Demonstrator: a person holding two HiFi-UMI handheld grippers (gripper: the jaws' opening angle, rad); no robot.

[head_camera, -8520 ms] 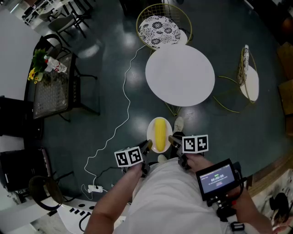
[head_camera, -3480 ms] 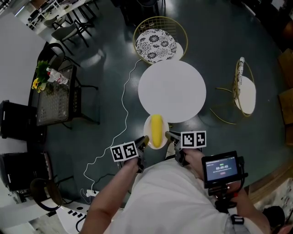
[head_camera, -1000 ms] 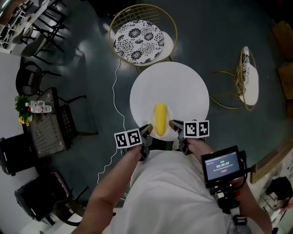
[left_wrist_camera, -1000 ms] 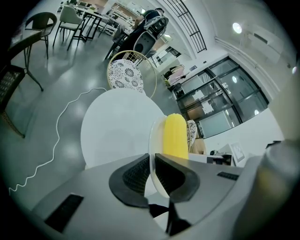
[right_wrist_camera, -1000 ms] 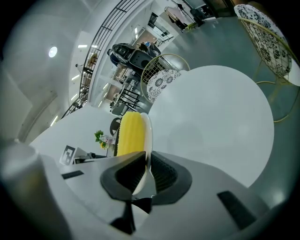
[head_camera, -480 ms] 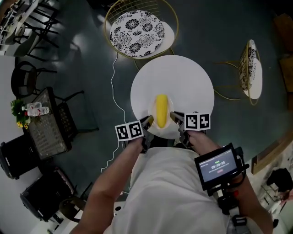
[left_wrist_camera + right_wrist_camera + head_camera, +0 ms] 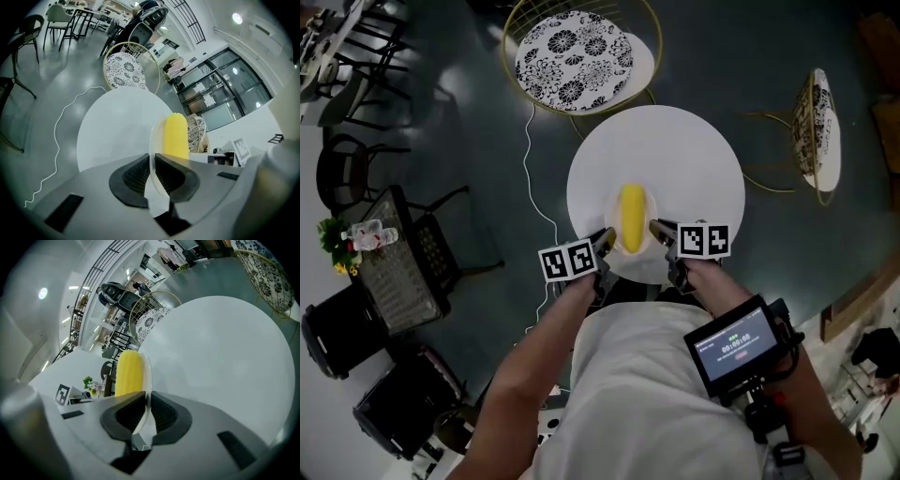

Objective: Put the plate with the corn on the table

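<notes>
Floor (image 7: 469,141): dark, glossy, reflects the ceiling lights. Table (image 7: 675,159): round, smooth matte white top, no markings. Two chairs beside it, one at the far side (image 7: 574,47) and one to the right (image 7: 817,131): thin gold wire frames, round cushions with a black-and-white floral print. A thin white cable (image 7: 528,178) runs in loose waves over the floor left of the table. Plate (image 7: 612,211): small, oval, thin, white, smooth rim; in the head view it lies over the near part of the tabletop, held from both sides. Contact with the tabletop cannot be told. Corn (image 7: 631,217): one yellow cob, cylindrical with rounded ends, finely ribbed surface, lies lengthwise along the middle of the plate, pointing away from the person. Left gripper (image 7: 606,239): its dark ridged pads are pressed onto the plate's left rim, the thin edge (image 7: 152,140) sandwiched between them, the cob (image 7: 176,136) just past them. Right gripper (image 7: 656,230): same ridged pads clamped on the right rim (image 7: 147,376), the cob (image 7: 129,373) just beyond them.
</notes>
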